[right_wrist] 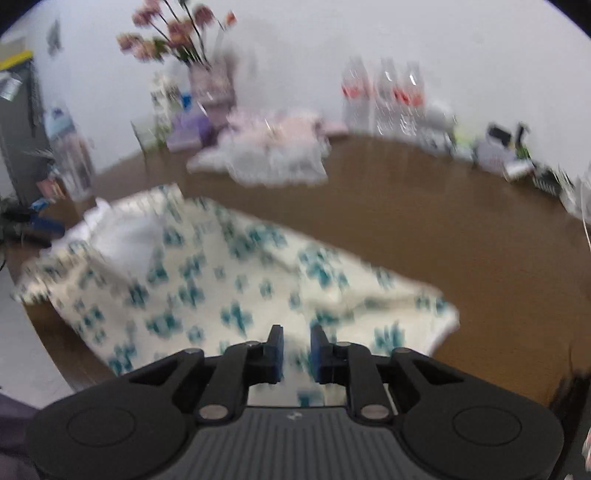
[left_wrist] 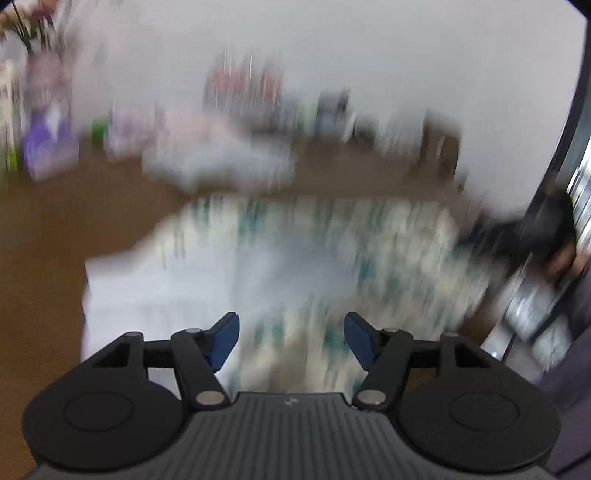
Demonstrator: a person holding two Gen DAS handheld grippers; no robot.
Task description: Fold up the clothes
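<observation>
A cluttered room behind a brown table

A plain white wall (right_wrist: 406, 33) backs the brown wooden table (right_wrist: 461, 229); pink flowers (right_wrist: 173, 33) stand in a vase at the far edge (heavily blurred), with clear bottles (right_wrist: 384, 96) along the wall and a grey cabinet (right_wrist: 18, 129) on the left.

My right gripper (right_wrist: 296, 354) hangs over the near edge of the white cloth with teal print (right_wrist: 229, 280), jaws narrowed to a small gap, nothing visibly pinched. The cloth lies spread on the brown table (right_wrist: 461, 229); a pale heap of clothes (right_wrist: 273, 155) sits beyond.
</observation>
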